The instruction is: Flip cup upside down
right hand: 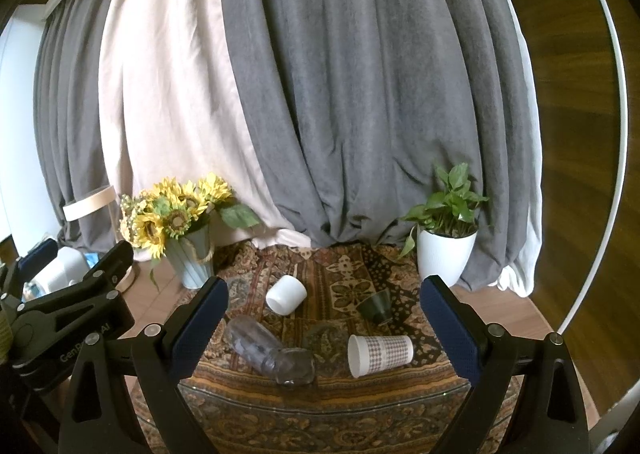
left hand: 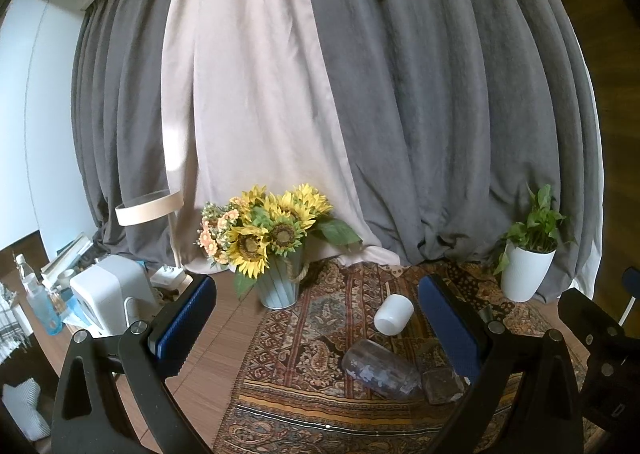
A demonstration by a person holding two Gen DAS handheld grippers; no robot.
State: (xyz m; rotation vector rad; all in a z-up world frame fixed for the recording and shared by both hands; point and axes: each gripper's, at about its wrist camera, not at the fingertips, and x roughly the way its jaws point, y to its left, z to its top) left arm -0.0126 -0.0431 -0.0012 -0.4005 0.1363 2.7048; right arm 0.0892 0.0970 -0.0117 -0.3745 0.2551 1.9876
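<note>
Several cups lie on their sides on a patterned cloth (right hand: 344, 286). A white cup (right hand: 286, 294) lies at the back left, also in the left wrist view (left hand: 394, 314). A clear glass cup (right hand: 268, 352) lies in front of it, also in the left wrist view (left hand: 380, 370). A dark green cup (right hand: 376, 306) lies at the back right. A patterned paper cup (right hand: 378, 354) lies at the front right. My right gripper (right hand: 324, 326) is open and empty above the cups. My left gripper (left hand: 316, 322) is open and empty, to the left of the right one.
A sunflower vase (right hand: 192, 258) stands at the back left and a potted plant in a white pot (right hand: 444, 258) at the back right. Curtains (right hand: 320, 93) hang behind. A white appliance (left hand: 108, 294), bottles and a lamp sit on the wooden table (left hand: 212, 354) at left.
</note>
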